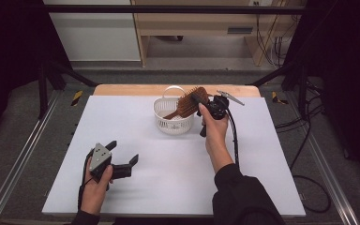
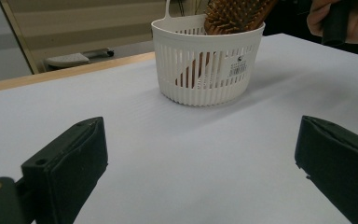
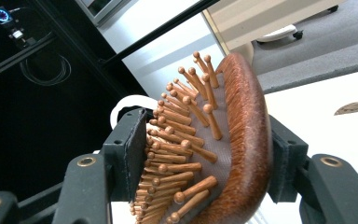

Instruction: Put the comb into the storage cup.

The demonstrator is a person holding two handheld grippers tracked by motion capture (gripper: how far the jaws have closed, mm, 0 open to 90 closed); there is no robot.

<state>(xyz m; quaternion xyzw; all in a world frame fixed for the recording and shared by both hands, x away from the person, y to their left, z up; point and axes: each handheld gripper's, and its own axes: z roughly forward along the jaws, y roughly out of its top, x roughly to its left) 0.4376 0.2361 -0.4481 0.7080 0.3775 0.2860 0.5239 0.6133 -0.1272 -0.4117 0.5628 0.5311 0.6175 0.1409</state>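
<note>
1. The right hand-held gripper (image 1: 198, 97) pinches the head of the wooden hairbrush (image 1: 187, 104): in the right gripper view one jaw presses on the bristle pins and the other on the rounded wooden back of the hairbrush (image 3: 214, 154).

2. The hairbrush stands tilted in the white basket (image 1: 165, 123), handle end down inside it and head up over the rim, leaning toward the right hand-held gripper. Its long axis runs from low inside the basket up toward that gripper.

3. The relation the next move turns on: the brush head lies directly between the right jaws, with the basket just below and beside them. Whether the brush goes deeper or comes out, I judge the travel has to follow that slanted axis so the handle clears the basket wall.

4. The left hand-held gripper (image 1: 122, 157) rests near the front of the table (image 1: 243, 187), jaws spread wide with nothing between them, well apart from the basket (image 2: 205, 79). It points toward the basket across bare table.

5. The right hand is the nearer one by far; the left could steady the light basket if it tips.
</note>
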